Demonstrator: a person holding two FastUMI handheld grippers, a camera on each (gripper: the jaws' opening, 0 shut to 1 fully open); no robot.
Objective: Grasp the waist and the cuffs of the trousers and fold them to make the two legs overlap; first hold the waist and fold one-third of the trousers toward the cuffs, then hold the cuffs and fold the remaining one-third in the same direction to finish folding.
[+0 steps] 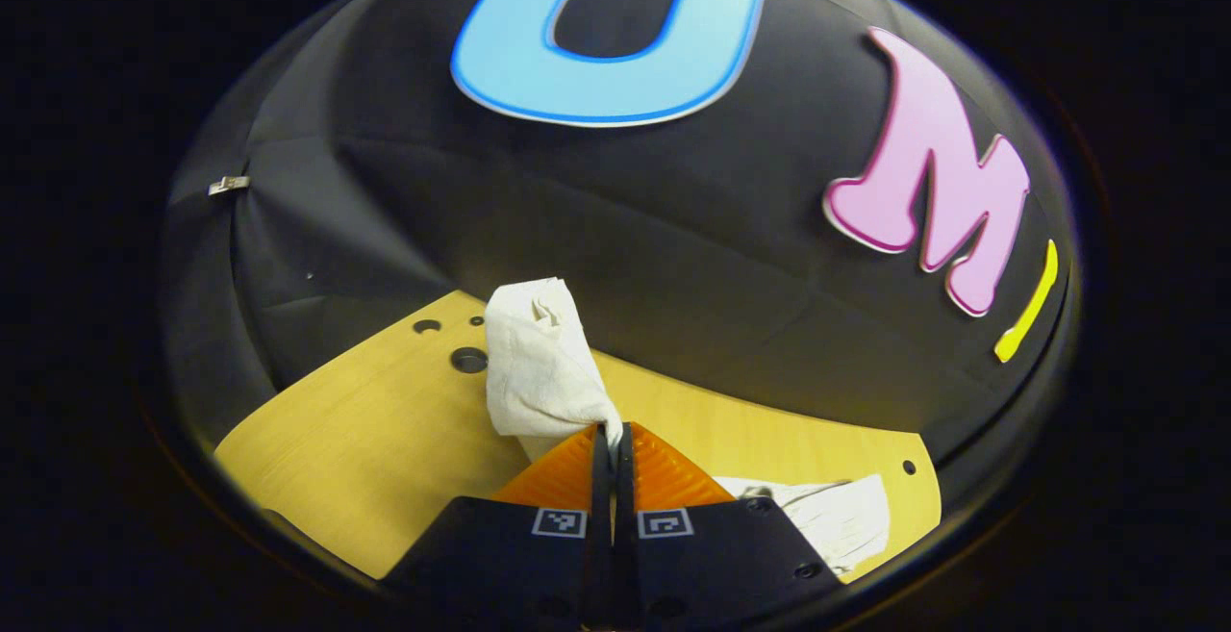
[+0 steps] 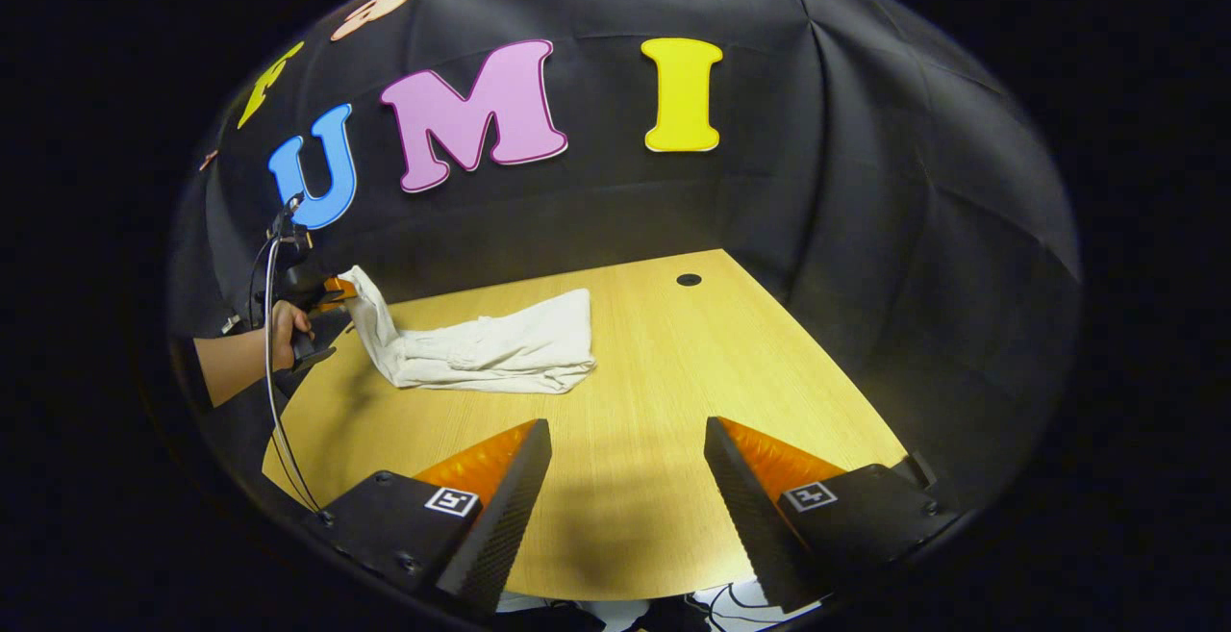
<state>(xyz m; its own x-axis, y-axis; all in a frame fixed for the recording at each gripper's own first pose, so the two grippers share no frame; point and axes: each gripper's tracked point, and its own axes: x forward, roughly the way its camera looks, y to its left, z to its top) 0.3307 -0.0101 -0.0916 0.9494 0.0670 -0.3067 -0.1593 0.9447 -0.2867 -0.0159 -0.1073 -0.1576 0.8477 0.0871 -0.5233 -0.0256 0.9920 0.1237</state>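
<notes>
The white trousers [image 2: 500, 348] lie bunched on the wooden table [image 2: 673, 372], left of its middle in the right gripper view. One end of them is lifted off the table. My left gripper [image 1: 612, 432] is shut on that lifted end of the trousers [image 1: 539, 363], which stands up in a crumpled fold above the fingertips; more of the cloth lies to the lower right. In the right gripper view that left gripper [image 2: 332, 293] appears at the far left, held by a hand [image 2: 284, 329]. My right gripper [image 2: 627, 440] stands open above the table's near part, with nothing between its fingers.
The black booth wall rises close behind the table on the far and right sides. A round hole [image 2: 689, 279] sits near the table's far edge, and other holes [image 1: 468, 359] lie near the lifted cloth. A cable [image 2: 274, 401] hangs from the left gripper.
</notes>
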